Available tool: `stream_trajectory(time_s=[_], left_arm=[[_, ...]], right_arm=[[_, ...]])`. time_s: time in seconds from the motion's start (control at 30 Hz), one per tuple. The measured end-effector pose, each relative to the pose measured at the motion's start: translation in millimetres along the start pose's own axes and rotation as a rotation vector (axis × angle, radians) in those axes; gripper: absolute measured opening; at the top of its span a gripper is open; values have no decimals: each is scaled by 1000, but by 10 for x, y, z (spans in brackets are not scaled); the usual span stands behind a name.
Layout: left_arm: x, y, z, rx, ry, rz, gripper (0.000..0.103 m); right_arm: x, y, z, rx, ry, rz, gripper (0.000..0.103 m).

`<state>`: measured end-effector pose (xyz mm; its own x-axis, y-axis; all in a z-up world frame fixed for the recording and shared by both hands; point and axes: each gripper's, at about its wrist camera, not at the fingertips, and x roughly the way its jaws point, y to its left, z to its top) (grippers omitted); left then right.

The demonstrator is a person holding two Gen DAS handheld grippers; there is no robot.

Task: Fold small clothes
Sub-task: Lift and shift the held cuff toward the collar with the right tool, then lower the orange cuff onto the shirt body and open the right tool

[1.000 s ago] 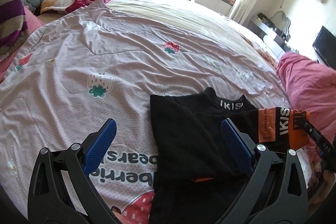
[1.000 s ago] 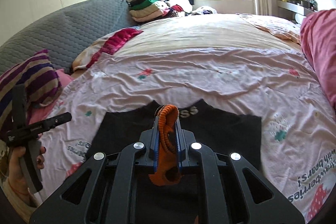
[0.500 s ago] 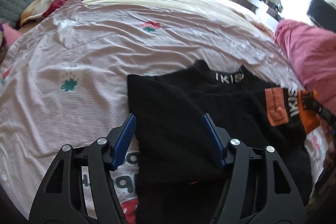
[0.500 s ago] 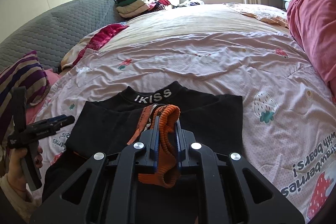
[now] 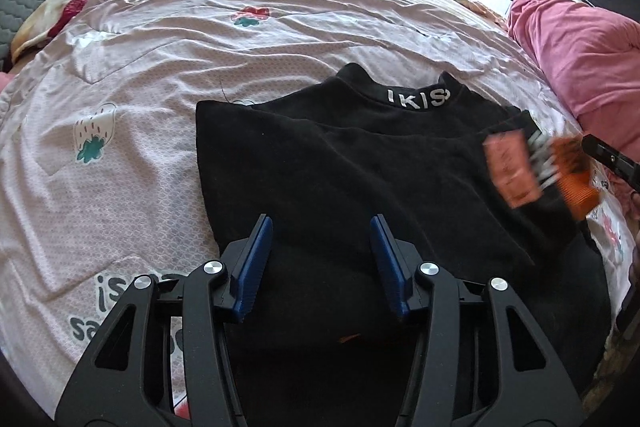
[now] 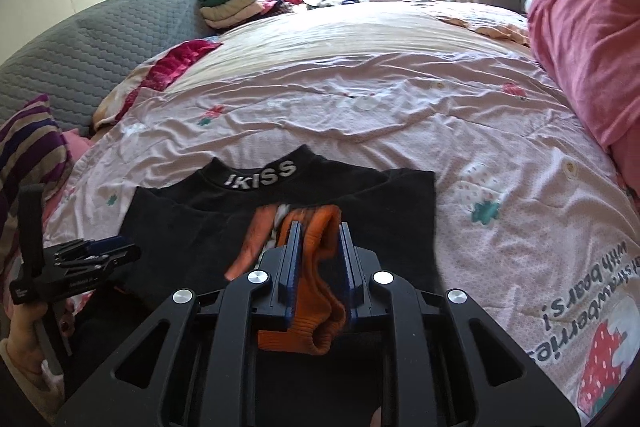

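A black top (image 5: 340, 163) with white "IKISS" on its collar (image 5: 418, 98) lies on the pink strawberry-print bedspread (image 5: 160, 67). It also shows in the right wrist view (image 6: 192, 227). My right gripper (image 6: 319, 239) is shut on the orange knit cuff (image 6: 320, 267) of a sleeve and holds it over the top's body. In the left wrist view that cuff (image 5: 576, 179) is blurred at the right edge. My left gripper (image 5: 321, 239) is open and empty, just above the top's lower half. It shows at the left of the right wrist view (image 6: 100, 255).
A pink blanket (image 5: 580, 67) is heaped at the right of the bed. A grey quilted headboard (image 6: 100, 43) and a striped pillow (image 6: 28, 155) are on the left. Stacked folded clothes (image 6: 232, 3) sit at the far end near the window.
My left gripper moved right over the black top and its jaws narrowed but stay open. My right gripper carried the orange cuff across the top, which now lies further out from it.
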<state>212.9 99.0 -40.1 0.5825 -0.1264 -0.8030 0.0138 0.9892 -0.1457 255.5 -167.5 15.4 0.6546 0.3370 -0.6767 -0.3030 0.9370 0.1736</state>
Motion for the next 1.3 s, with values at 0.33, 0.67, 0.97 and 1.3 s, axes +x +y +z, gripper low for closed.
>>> stream_trajectory(time_s=[0.33, 0.67, 0.97, 1.3], left_arm=[[57, -63, -52, 25, 54, 17, 36], [74, -58, -111, 24, 92, 17, 35], [50, -67, -140, 20, 94, 16, 35], [37, -68, -147, 15, 91, 17, 35]], right_arm=[[184, 355, -185, -127, 75, 23, 29], [436, 410, -343, -156, 200, 31, 36], [557, 222, -475, -103, 257, -11, 43], [506, 202, -453, -85, 250, 2, 47]])
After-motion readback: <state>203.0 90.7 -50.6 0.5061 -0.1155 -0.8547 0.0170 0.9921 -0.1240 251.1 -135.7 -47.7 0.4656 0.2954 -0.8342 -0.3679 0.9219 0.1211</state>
